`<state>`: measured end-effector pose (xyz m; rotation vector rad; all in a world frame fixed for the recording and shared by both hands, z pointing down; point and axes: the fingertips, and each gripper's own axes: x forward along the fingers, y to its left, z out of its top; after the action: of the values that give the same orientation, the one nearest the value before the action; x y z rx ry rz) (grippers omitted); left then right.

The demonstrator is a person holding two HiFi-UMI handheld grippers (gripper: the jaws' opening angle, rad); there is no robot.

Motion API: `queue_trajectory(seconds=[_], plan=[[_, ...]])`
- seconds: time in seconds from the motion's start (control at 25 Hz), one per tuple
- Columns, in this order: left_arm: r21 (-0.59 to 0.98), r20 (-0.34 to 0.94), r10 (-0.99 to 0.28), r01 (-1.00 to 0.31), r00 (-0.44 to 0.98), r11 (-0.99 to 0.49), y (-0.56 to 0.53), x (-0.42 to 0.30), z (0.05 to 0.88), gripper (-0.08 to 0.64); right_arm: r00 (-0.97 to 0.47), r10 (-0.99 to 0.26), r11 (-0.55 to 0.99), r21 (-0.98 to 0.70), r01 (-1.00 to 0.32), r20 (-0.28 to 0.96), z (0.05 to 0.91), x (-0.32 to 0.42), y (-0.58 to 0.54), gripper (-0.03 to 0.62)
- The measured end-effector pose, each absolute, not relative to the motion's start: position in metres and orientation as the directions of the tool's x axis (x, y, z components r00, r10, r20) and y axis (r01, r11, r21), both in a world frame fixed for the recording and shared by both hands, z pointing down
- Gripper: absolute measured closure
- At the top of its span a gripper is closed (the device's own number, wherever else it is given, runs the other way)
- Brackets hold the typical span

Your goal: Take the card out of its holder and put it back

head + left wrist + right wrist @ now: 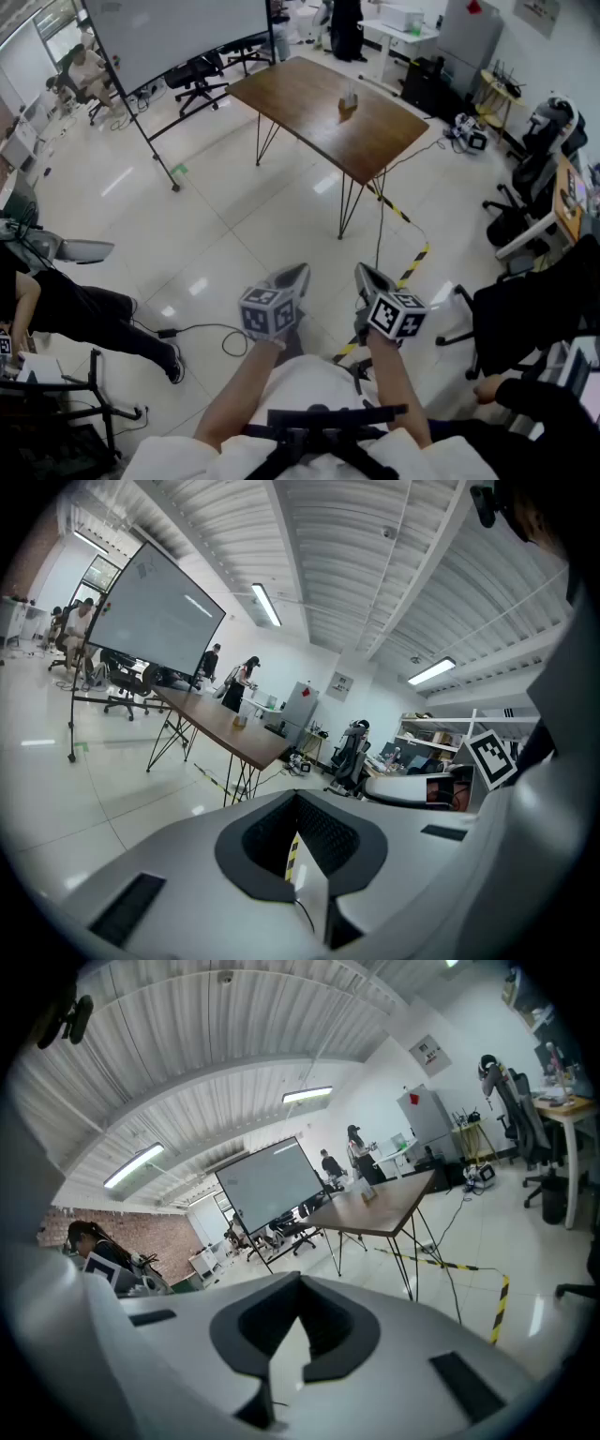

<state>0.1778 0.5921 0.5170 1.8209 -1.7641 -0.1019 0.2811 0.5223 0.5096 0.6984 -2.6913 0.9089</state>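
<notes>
One pale card [350, 91] upright in small holder [347, 109] — on brown table [300, 89]

Counter [328, 112]: brown wood top, smooth, low sheen; thin dark metal legs [348, 208].
Floor [234, 234]: pale tiles, glossy, mirrors lights.
Left tongs [296, 808], right tongs [300, 1286]: grey matt plastic shells; black pads [328, 836], fine ribbed texture.
Marker cube [269, 311]: matt printed faces.
Card holder [349, 103]: too small to tell, possibly clear plastic.
</notes>
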Motion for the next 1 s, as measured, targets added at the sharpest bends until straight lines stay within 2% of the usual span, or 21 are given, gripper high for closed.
queue_trajectory(seconds=[0.56, 1.0], plan=[[0.464, 0.344, -0.924, -0.886, 0.167, 0.013, 0.459, 0.075, 0.512, 0.56, -0.871, -0.373, 0.689, -0.533, -0.49, 0.319, 0.508, 0.175, 0.402, 0.586], [0.442, 0.354, -0.896, -0.892, 0.268, -0.093, 0.336, -0.027, 0.505, 0.56, -0.831, -0.474, 0.623, -0.556, -0.549, 0.29, 0.501, 0.083, 0.29, 0.586]])
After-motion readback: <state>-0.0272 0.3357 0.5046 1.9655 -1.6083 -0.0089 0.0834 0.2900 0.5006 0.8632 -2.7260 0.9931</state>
